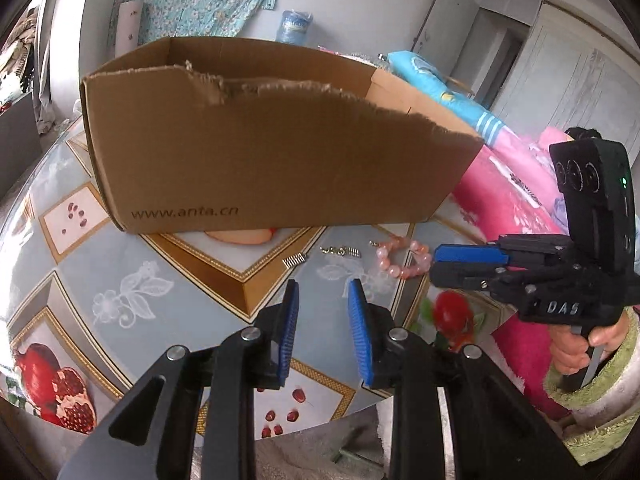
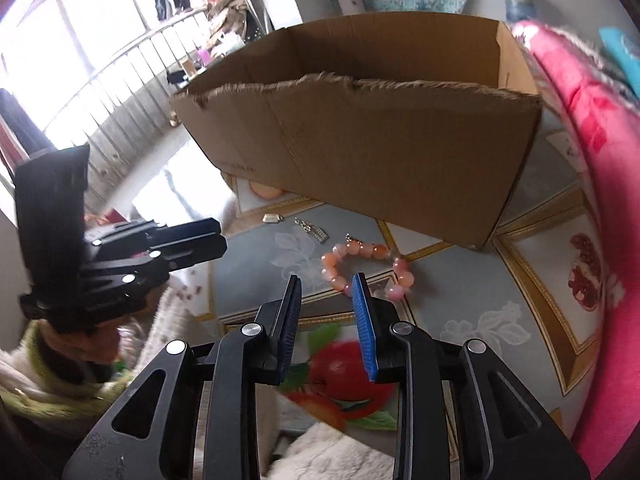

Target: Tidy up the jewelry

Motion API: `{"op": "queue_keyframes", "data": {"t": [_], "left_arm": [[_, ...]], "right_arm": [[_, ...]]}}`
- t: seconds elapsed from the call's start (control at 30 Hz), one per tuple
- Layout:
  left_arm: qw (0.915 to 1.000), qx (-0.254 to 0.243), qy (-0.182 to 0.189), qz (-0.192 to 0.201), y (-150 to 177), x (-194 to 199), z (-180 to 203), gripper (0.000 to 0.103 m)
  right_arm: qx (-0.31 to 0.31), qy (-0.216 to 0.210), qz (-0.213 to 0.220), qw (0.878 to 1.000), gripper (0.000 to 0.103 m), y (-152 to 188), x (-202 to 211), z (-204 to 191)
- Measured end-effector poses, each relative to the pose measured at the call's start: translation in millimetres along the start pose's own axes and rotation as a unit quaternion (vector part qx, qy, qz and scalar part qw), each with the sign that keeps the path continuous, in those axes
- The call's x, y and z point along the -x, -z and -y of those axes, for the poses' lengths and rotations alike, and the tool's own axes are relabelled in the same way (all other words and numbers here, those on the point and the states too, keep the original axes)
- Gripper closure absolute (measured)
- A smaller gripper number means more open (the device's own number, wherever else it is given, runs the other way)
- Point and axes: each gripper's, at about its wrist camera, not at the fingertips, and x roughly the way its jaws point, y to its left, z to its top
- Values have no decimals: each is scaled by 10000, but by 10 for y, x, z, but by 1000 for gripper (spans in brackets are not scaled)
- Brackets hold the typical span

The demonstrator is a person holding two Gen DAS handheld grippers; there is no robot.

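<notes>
On a round table (image 1: 60, 184) covered in a fruit-print cloth, a pink bead bracelet (image 2: 366, 266) and small metal pieces (image 1: 344, 251) lie loose in front of an open cardboard box (image 1: 260, 160), seemingly the place where they are to be sorted. Both tongs are released and carry nothing: the left gripper (image 1: 323, 286) angles toward the metal pieces, the right gripper (image 2: 325, 280) toward the bracelet, jaws slightly parted, likely ready to pick up.

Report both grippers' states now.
Left gripper: open, nothing between the pads.
Right gripper: open, empty, above the pink bead bracelet.
</notes>
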Motion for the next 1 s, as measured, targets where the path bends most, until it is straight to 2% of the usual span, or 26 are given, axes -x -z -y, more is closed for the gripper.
{"op": "queue_keyframes", "data": {"t": [0.17, 0.33, 0.37, 0.4, 0.53, 0.7, 0.83, 1.0], "left_arm": [[10000, 86, -25, 8, -9, -2, -28, 79], [9999, 171, -21, -11, -2, -17, -39, 78], [9998, 173, -24, -21, 3, -25, -39, 78], [9998, 171, -27, -28, 3, -31, -37, 78], [9998, 202, -11, -35, 6, -43, -62, 78], [9997, 227, 33, -68, 4, -79, -71, 78], [9997, 227, 43, -89, -10, -114, -63, 78], [9997, 221, 37, -96, -23, -131, -52, 78]], "right_arm": [[776, 666, 116, 9947, 76, -17, -187, -263], [1078, 1102, 38, 9880, 77, 32, -384, -307], [1033, 1067, 53, 9889, 82, 23, -388, -298], [910, 999, 37, 9908, 94, 3, -391, -255], [250, 640, 271, 9973, 95, -72, -265, -68], [-668, 69, 649, 9956, 95, -119, 36, 289], [-1640, -612, 726, 9819, 95, -68, 138, 679], [-2620, -931, 717, 9579, 95, 116, 116, 1027]]}}
